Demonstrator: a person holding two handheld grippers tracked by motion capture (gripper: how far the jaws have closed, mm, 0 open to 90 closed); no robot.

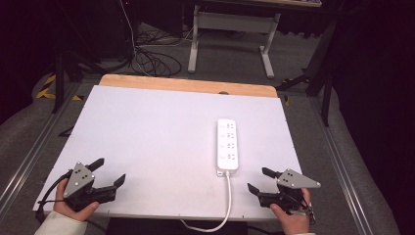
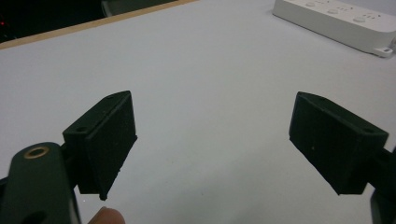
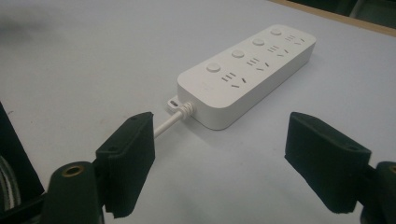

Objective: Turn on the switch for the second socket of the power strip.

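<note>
- Hovering at the near left corner of the table (image 1: 147, 127), the left gripper (image 1: 108, 172) has its jaws spread wide, nothing between them.
- Right of centre lies the white power strip (image 1: 228, 145), flat, its cable (image 1: 227, 200) running off the near edge.
- Just beside it, near right, the right gripper (image 1: 259, 180) points at the strip, jaws apart and empty.

Lab or workshop: white board (image 1: 161, 142) on bench, loose cables (image 1: 151, 61) on carpet, metal desk frame (image 1: 235, 29).

Power strip cable (image 1: 226, 205) behind table edge
</note>
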